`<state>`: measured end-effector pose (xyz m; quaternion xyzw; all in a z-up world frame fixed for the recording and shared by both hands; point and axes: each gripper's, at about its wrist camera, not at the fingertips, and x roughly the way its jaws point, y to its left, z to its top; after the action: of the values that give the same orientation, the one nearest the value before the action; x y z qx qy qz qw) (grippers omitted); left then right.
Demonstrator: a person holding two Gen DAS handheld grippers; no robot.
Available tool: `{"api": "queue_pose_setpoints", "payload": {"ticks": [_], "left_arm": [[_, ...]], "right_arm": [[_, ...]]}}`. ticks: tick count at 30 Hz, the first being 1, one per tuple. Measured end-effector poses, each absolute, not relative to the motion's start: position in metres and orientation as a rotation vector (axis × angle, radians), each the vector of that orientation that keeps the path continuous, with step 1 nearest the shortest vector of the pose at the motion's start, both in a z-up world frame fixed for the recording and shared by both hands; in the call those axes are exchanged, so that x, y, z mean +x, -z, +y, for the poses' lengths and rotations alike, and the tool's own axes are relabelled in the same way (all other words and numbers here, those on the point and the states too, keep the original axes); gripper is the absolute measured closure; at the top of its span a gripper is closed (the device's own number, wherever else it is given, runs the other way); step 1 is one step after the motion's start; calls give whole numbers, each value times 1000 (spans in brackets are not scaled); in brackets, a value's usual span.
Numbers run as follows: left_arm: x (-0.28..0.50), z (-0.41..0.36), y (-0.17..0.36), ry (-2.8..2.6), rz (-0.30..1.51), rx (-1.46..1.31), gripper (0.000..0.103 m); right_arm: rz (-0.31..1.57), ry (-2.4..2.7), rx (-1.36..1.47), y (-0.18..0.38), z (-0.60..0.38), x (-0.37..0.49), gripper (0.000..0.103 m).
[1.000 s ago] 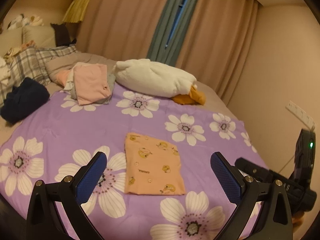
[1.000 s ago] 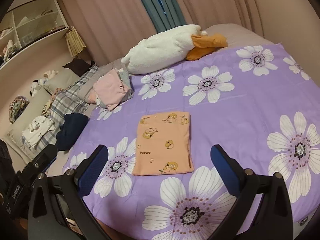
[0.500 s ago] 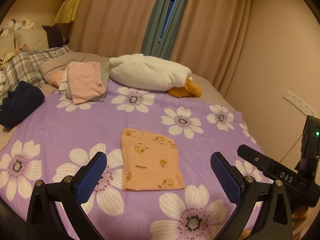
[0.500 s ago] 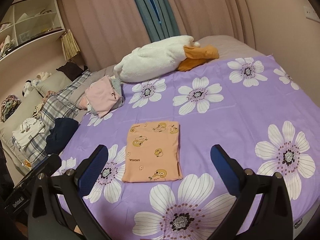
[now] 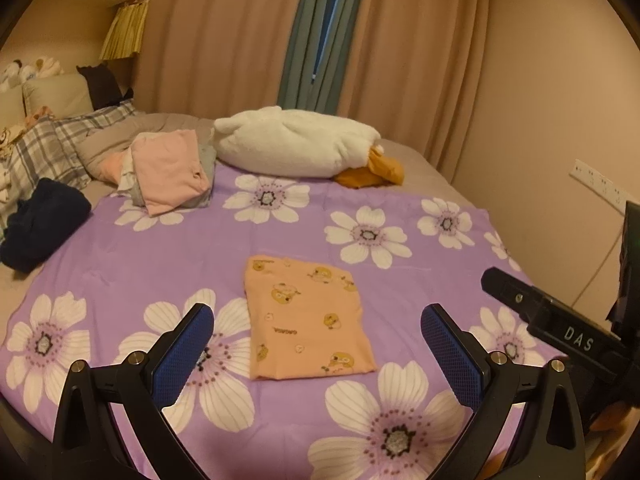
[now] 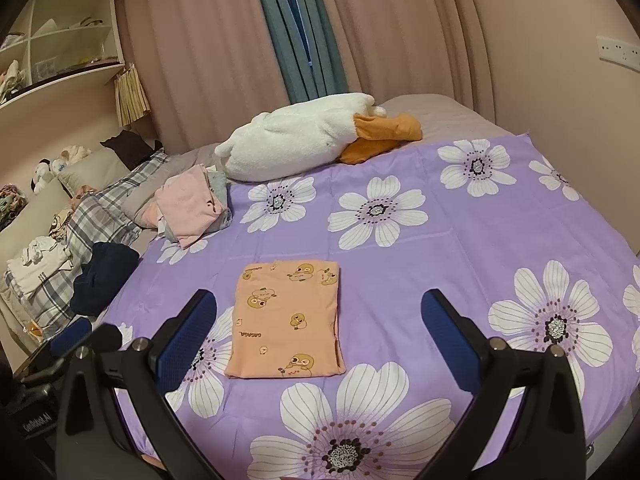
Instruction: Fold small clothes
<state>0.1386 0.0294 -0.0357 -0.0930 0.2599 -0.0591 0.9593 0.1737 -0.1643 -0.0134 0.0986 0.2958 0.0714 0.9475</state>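
Only in the right wrist view: wall shelves (image 6: 60, 40) and white folded clothes (image 6: 38, 264). Only in the left: black bar marked DAS (image 5: 560, 324).

Folded orange duck-print garment (image 5: 306, 318) (image 6: 288, 316) flat on purple flowered sheet (image 5: 120, 264), long axis running away toward the goose plush (image 5: 296, 142).

Left gripper (image 5: 316, 344) and right gripper (image 6: 318, 330) both spread wide, holding nothing.

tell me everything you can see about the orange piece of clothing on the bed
The orange garment is a small, soft-looking knit piece printed with yellow cartoon ducks and a line of small lettering. It is folded into a neat, flat rectangle with the layered edges showing along its right side. It lies alone on the purple flowered sheet, partly over a white flower, touched by neither gripper.
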Motion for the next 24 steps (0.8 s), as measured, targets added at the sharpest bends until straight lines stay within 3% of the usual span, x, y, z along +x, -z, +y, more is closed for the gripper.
{"api": "queue_pose_setpoints", "payload": {"ticks": [24], "left_arm": [[141,34,36,85,521,-176,1]], "right_arm": [[622,-118,163,18,-155,174,0]]}}
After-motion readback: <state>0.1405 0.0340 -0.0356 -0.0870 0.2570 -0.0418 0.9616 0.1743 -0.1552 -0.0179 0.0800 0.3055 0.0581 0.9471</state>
